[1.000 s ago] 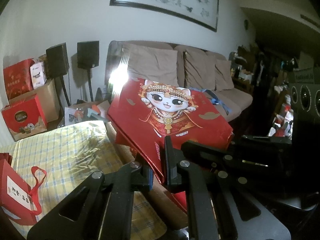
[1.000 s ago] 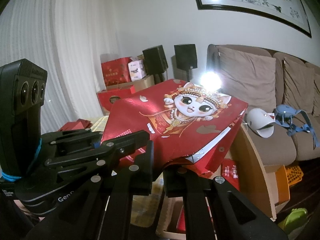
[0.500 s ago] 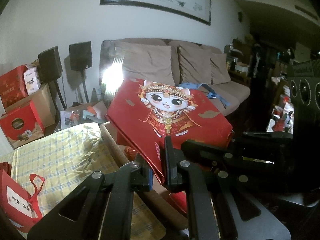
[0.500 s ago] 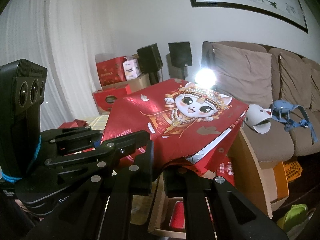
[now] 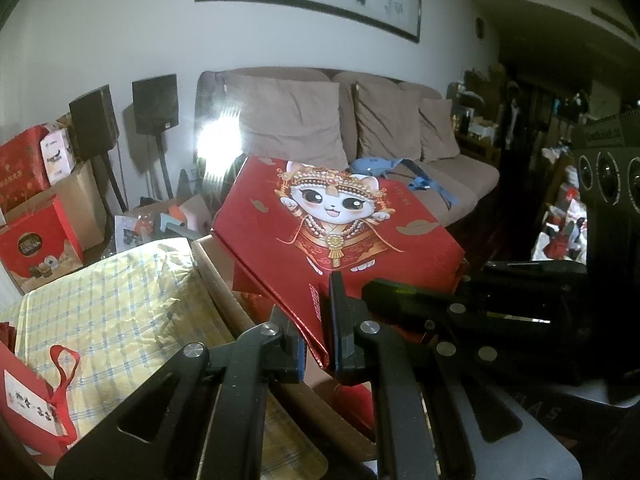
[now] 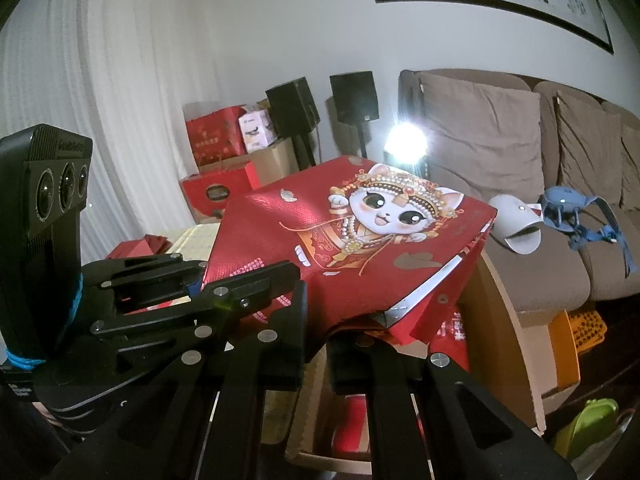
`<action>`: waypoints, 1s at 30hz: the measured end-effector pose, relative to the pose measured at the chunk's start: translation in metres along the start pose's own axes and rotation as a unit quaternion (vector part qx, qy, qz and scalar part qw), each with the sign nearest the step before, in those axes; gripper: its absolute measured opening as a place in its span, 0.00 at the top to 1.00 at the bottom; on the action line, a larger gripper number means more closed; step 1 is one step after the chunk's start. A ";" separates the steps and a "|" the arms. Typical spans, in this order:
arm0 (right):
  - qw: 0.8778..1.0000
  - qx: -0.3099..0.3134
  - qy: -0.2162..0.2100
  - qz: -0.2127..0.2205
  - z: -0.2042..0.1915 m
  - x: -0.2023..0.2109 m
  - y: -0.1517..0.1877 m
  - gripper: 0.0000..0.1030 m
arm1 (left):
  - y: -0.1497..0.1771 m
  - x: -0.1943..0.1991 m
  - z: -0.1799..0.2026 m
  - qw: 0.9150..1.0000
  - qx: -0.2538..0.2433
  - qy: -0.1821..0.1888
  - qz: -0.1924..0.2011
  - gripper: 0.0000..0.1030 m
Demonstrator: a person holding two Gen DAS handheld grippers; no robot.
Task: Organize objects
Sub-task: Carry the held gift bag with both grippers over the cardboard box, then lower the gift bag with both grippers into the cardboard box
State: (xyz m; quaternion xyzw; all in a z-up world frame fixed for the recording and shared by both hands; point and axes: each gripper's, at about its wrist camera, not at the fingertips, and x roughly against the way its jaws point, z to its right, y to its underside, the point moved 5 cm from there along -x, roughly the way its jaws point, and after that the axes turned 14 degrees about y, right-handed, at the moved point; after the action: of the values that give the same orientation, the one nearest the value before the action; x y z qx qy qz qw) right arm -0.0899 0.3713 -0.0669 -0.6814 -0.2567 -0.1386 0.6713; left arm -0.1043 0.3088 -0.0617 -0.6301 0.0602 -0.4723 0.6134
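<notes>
The red gift bag (image 5: 340, 236), printed with a cartoon cat, is held flat in the air between both grippers, above an open cardboard box (image 6: 508, 320). The left gripper (image 5: 318, 344) has its jaws closed on the bag's near corner; the right gripper (image 6: 316, 344) has its jaws closed on the bag's near edge, where the paper folds down between them. The box stands to the right of the table (image 5: 132, 300), which carries a yellow checked cloth, and red items already lie inside the box under the bag. Judged from this, the bag is in transit and not yet stowed: lowering it into the box and releasing both grips remain. A small red bag with rope handles (image 5: 28, 396) lies on the table at the near left and appears to be left to sort, and more red packages (image 5: 38, 240) stand on the floor at the far left
</notes>
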 end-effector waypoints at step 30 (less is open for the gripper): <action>0.999 -0.034 0.010 -0.027 0.020 -0.029 0.010 0.93 | 0.007 -0.037 -0.006 0.999 -0.010 0.017 -0.034 0.91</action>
State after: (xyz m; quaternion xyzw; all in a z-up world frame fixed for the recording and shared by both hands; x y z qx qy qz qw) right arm -0.1114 0.3869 -0.0917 -0.6950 -0.2631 -0.1722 0.6466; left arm -0.1253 0.3272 -0.0883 -0.6297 0.0535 -0.5026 0.5899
